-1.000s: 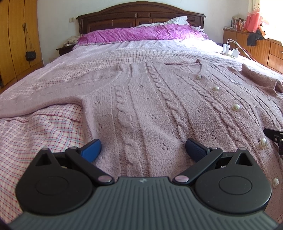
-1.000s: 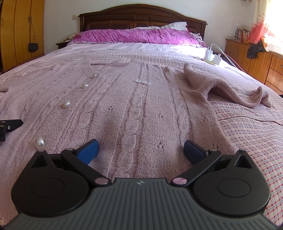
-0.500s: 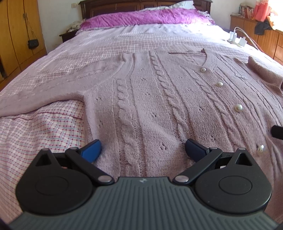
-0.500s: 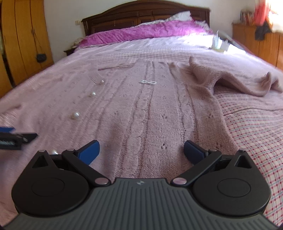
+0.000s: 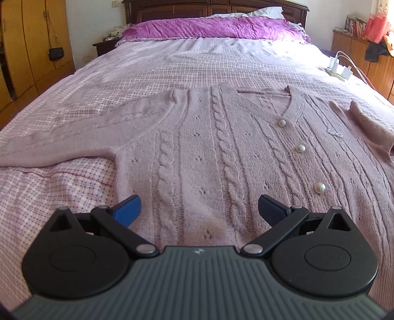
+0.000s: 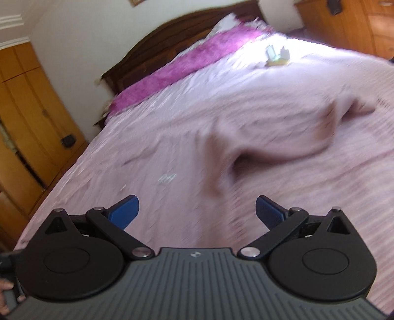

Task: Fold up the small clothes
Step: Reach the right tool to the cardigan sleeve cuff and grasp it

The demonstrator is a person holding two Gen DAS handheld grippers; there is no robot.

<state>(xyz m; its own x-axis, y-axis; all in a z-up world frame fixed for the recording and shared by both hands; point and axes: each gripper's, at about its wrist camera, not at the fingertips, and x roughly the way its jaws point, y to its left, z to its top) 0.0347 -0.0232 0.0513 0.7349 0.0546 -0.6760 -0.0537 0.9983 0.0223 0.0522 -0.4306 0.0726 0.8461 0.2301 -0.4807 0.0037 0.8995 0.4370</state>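
Observation:
A dusty-pink cable-knit cardigan (image 5: 209,157) with pearl buttons (image 5: 300,148) lies flat, front up, on the bed. Its left sleeve (image 5: 81,137) stretches out to the left; the right sleeve (image 6: 283,137) lies bunched and folded over. My left gripper (image 5: 198,209) hovers open over the cardigan's lower left body, nothing between its blue fingers. The right wrist view is tilted and motion-blurred. My right gripper (image 6: 197,209) is open above the cardigan's right side, short of the bunched sleeve.
The bed has a pink checked cover (image 5: 54,192), a purple pillow (image 5: 211,27) and a dark wooden headboard (image 5: 211,8). White chargers (image 5: 339,69) lie at the bed's right edge. Wooden wardrobes (image 5: 32,44) stand left, a dresser (image 5: 362,56) right. A hand (image 6: 5,293) shows at bottom left.
Both grippers rose and moved up the cardigan. The right gripper swung right and tilted, blurring its view. The other gripper has left the left wrist view's right edge.

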